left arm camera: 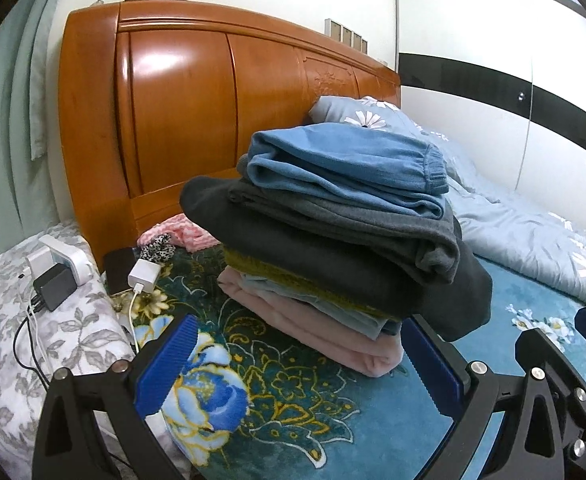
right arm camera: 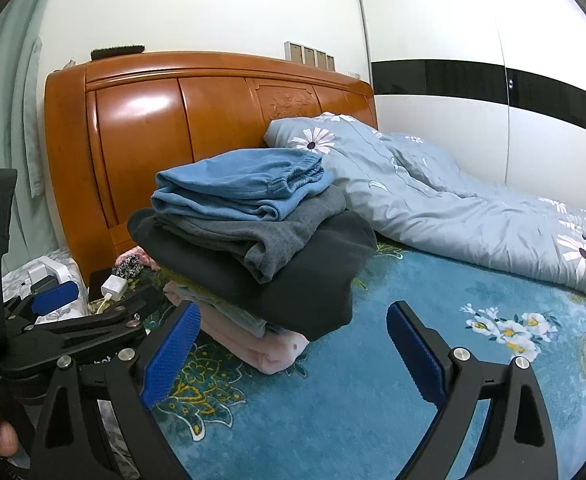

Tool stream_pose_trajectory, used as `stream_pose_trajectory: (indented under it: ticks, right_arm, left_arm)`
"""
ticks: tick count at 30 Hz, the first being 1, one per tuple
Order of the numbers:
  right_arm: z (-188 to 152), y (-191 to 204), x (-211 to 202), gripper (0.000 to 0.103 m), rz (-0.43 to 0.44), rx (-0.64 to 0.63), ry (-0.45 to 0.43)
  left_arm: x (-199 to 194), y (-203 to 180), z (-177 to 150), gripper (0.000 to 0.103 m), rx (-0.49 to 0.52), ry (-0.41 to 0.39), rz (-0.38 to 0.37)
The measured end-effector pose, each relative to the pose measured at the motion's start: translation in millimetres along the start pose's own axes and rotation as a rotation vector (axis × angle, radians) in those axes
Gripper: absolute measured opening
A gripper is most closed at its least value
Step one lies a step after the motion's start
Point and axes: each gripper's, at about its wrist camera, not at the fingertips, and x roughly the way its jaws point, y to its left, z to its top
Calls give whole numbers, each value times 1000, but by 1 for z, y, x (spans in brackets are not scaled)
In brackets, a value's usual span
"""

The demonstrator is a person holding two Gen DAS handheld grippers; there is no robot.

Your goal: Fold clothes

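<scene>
Folded clothes stack (left arm camera: 333,240) on the bed's floral blanket (right arm camera: 353,400).
Left gripper (left arm camera: 305,364) and right gripper (right arm camera: 293,352) gape wide, empty.

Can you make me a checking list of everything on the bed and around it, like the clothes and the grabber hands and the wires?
Surface: teal flowered bedspread, bare in front of both grippers.
Job's things: one stack of folded clothes; blue garment on top, then grey, dark, yellow-green, pale blue, with the pink garment at the bottom.
Clutter: white charger, dark phone-like slab, pink cloth and spotted cloth near the headboard; black adapter and white box on the leaf-print cloth.
Grippers: left gripper open, holding nothing; right gripper open, holding nothing.
Cables: white cable from the charger; black cables from the adapter.
Surroundings: wooden headboard, daisy quilt, white wardrobe with a black band.
</scene>
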Motion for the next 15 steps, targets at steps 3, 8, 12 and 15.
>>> stream_pose_trajectory:
  ticks: [3, 8, 12, 15]
  right_arm:
    - [0, -1, 0, 95, 3, 4, 2]
    - [-1, -2, 1, 95, 4, 8, 11]
    - [-2, -1, 3, 95, 3, 5, 15]
    - [-2, -1, 4, 95, 2, 2, 20]
  left_arm:
    - [0, -1, 0, 103, 2, 0, 2]
    - [1, -1, -1, 103, 2, -1, 9]
    - [2, -1, -2, 103, 2, -4, 13]
    - [2, -2, -3, 103, 11, -14, 21]
